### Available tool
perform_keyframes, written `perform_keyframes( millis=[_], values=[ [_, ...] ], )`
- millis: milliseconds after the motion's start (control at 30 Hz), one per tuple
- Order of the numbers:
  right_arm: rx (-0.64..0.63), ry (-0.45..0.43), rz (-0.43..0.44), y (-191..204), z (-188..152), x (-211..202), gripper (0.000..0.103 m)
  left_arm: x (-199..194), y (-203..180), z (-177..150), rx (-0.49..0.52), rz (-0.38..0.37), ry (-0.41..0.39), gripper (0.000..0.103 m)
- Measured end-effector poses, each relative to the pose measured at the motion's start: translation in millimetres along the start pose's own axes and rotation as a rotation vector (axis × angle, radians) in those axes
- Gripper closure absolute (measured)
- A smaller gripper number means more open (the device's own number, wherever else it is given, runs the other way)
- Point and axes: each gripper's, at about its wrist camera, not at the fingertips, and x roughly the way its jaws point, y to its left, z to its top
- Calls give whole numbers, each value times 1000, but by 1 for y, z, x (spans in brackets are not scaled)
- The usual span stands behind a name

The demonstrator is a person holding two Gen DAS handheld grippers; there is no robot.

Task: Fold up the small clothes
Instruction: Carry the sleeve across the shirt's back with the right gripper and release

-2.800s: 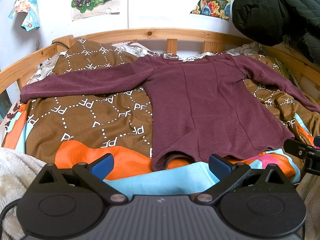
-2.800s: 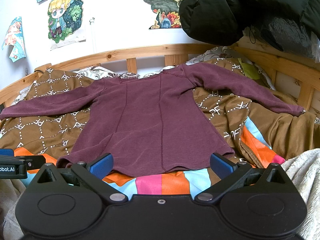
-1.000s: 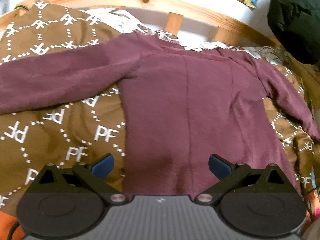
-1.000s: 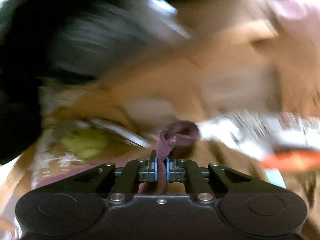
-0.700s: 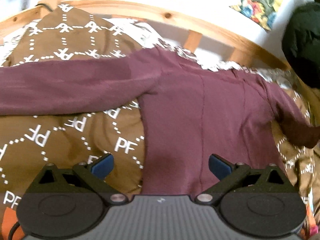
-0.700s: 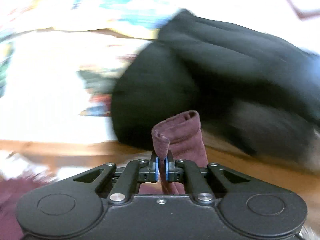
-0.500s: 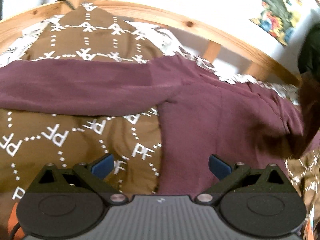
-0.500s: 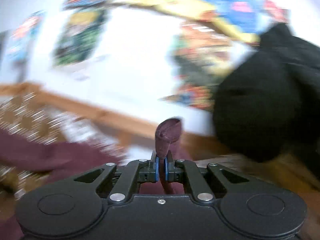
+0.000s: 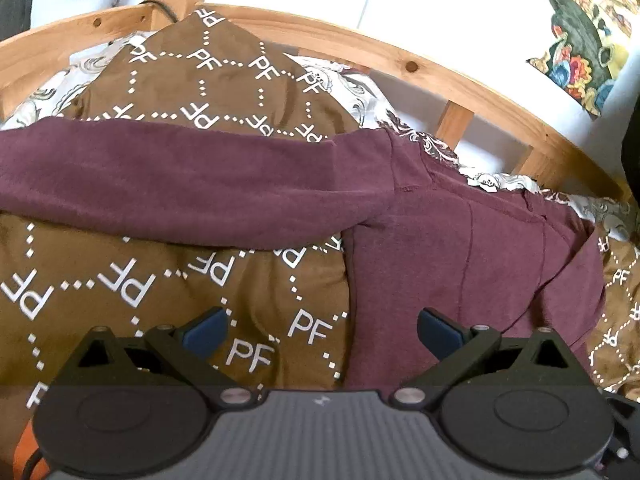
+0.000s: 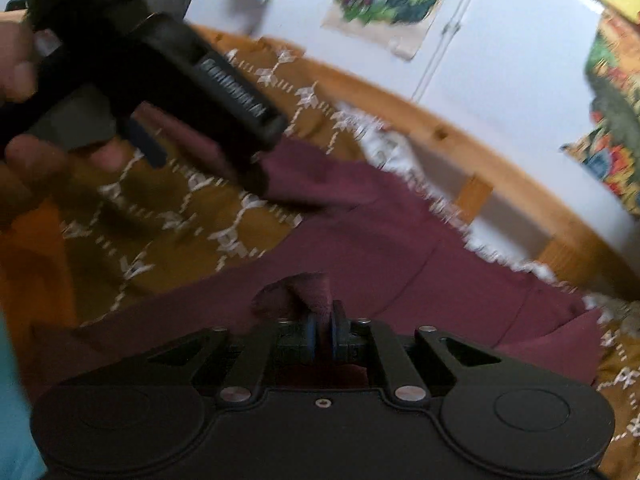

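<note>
A maroon long-sleeved top (image 9: 460,248) lies on a brown patterned blanket (image 9: 120,272). Its left sleeve (image 9: 180,188) stretches flat to the left. My left gripper (image 9: 320,330) is open and empty, above the blanket beside the top's left side seam. My right gripper (image 10: 322,330) is shut on the cuff of the right sleeve (image 10: 308,290) and holds it over the top's body (image 10: 400,264). In the left wrist view the right sleeve is folded in over the body (image 9: 572,280). The left gripper also shows, blurred, in the right wrist view (image 10: 144,140).
A curved wooden bed rail (image 9: 440,76) runs behind the blanket, with a white patterned sheet (image 9: 360,92) below it. Posters (image 9: 584,32) hang on the white wall. The person's hand (image 10: 24,152) shows at the left of the right wrist view.
My right gripper closed on the right sleeve's cuff and swung it up and leftward over the top's body. My left gripper moved forward and left toward the left sleeve, staying open.
</note>
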Motion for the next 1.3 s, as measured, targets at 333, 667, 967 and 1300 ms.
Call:
perform_keyframes(
  millis=[333,667,967,1300],
  values=[
    [132,80,-125,-70,-26,-37,30,30,-29,-12,75,-100,61,1],
    [570,43,-526,-200,-77,4,60,57,-65,-47,328,16,116,1],
    [774,35,-446,-241,-94,45,101,62,-75,-63,437,46,129,1],
    [985,-30,-475,-261,-115,22,102,63,-92,-73,526,73,95,1]
  ],
)
